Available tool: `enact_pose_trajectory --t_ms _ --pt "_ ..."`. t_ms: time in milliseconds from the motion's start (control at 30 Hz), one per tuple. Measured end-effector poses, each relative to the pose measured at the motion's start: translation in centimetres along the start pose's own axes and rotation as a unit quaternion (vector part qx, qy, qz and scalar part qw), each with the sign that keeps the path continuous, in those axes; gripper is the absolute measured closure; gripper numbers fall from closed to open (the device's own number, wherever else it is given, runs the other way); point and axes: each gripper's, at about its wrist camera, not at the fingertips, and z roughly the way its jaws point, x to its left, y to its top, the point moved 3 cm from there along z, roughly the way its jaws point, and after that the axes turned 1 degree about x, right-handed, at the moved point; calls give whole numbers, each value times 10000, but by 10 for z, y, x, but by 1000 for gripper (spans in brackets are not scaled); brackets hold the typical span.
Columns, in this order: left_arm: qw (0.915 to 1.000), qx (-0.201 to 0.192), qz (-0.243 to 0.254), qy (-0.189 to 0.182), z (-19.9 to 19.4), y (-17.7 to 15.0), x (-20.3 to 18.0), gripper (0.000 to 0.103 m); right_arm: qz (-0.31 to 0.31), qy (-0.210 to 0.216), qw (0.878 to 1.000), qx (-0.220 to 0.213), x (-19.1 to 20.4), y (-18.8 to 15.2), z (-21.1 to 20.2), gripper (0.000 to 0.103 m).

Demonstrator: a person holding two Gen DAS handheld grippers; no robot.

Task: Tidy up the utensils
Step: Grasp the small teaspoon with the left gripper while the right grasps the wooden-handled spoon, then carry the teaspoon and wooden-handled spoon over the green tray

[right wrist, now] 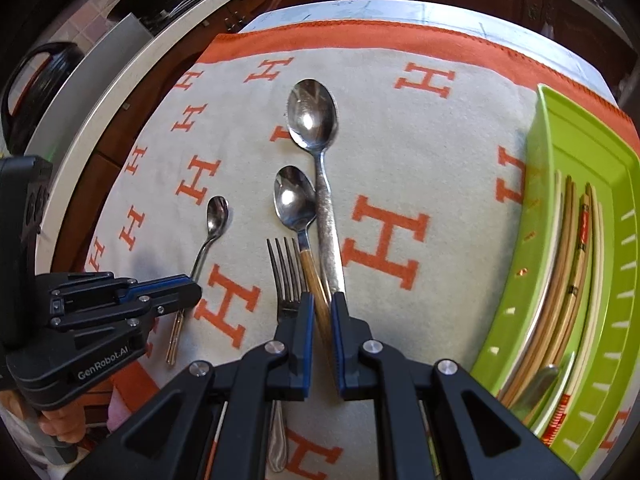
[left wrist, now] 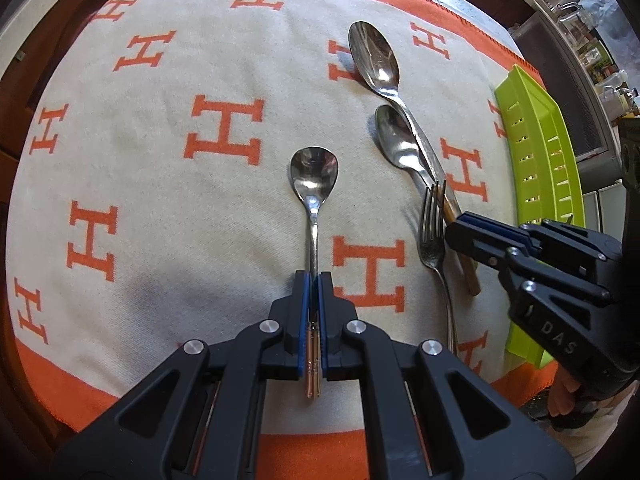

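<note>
Both my wrist cameras look steeply down, close over the blanket (left wrist: pixel 160 184); each catches the other's gripper. They share the small spoon (left wrist: pixel 314 184) and fork (right wrist: pixel 285 276).

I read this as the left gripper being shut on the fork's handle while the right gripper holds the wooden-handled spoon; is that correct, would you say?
Not quite. The left gripper is shut on the small spoon, not the fork, which lies free on the cloth, as the left wrist view shows. The right gripper does hold the wooden-handled spoon.

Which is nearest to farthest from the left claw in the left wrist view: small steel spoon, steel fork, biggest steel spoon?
1. Small steel spoon, handle clamped in the left claw.
2. Steel fork, right of it.
3. Biggest steel spoon, top right.
</note>
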Motion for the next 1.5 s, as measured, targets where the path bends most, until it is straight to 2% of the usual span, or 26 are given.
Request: enact_pose_trajectory --t_ms 233,433,533,867,1000,1233,1367,1500 --pt "9998 25 -57 -191 0 -2 7 100 -371 -96 9991 202 15 6 13 93" --pt "9994 -23 -76 -324 -11 -10 19 101 -482 -56 9986 187 19 16 19 92" --pt "9993 -107 -74 -352 -16 -13 23 101 -563 -70 9983 147 20 17 17 96" --pt "9968 -487 15 -632 -56 -15 11 101 266 515 9975 -405 4 7 -17 96" --pt "9951 -601 193 -767 -73 -16 -11 101 615 821 9926 -650 -4 0 -38 96" --pt "9887 -776 753 -1039 -94 -7 -83 101 991 865 9849 -1123 -24 -15 -79 96" --pt "9852 -813 1025 -1109 -95 2 -129 101 1246 644 9782 -1532 -47 -27 -111 96" --pt "9846 -694 1167 -1103 -76 14 -170 101 1579 265 9701 -1822 -80 -38 -131 96"
